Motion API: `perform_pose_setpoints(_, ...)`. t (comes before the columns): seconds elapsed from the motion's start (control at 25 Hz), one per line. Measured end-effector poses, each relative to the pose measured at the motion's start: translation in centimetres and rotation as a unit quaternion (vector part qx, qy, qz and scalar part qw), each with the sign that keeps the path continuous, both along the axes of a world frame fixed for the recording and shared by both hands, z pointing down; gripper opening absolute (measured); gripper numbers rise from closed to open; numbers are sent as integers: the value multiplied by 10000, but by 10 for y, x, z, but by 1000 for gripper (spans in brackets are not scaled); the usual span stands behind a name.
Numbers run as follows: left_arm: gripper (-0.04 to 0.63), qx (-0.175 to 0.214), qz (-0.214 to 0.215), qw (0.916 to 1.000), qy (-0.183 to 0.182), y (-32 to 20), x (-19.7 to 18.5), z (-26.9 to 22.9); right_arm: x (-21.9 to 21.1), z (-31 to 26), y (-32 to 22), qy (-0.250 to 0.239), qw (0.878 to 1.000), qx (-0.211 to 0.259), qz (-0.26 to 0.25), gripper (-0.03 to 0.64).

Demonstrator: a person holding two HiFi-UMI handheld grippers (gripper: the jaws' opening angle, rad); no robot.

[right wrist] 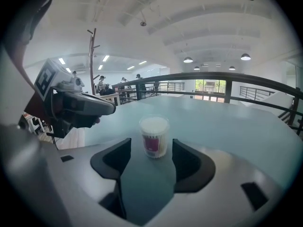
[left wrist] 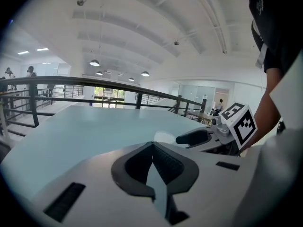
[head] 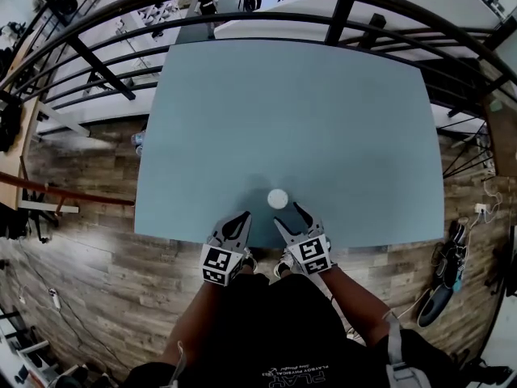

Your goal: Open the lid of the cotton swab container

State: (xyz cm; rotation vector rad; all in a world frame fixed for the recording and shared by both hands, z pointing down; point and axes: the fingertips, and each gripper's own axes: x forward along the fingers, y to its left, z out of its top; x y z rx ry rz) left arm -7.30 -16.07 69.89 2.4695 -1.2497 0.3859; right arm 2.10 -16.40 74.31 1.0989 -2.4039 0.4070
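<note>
The cotton swab container (head: 277, 198) is a small clear round tub with a white top and a red label (right wrist: 154, 136). It stands upright near the front edge of the blue-grey table (head: 291, 120). My right gripper (head: 289, 215) is open just behind it. In the right gripper view the tub sits just beyond that gripper's (right wrist: 151, 145) spread tips, with no pad touching it. My left gripper (head: 241, 218) hovers to the tub's left, shut and empty, its jaws meeting in the left gripper view (left wrist: 152, 144). The lid is on the tub.
A dark metal railing (head: 242, 23) curves round the table's far and side edges. Wooden floor (head: 89, 241) lies to the left and below. Shoes and cables (head: 448, 273) lie on the floor at the right. The person's body is close behind the table's near edge.
</note>
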Motion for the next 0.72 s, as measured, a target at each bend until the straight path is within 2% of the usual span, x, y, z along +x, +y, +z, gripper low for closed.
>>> perform_pose_setpoints(0.36,12,-64,-140,9999,22,-2,-4,4,-8,14,-18,-13,9997,-230,123,267)
perform_pose_setpoints(0.56,12,-147,-346,9991,192,-11,-15,8,-17,18,-29,46,9996,-211,165,272)
perform_pose_setpoints(0.72,12,-174,-410,9988,184,-10,-19,10,-17,20,-31,59,9994,-247,219,272)
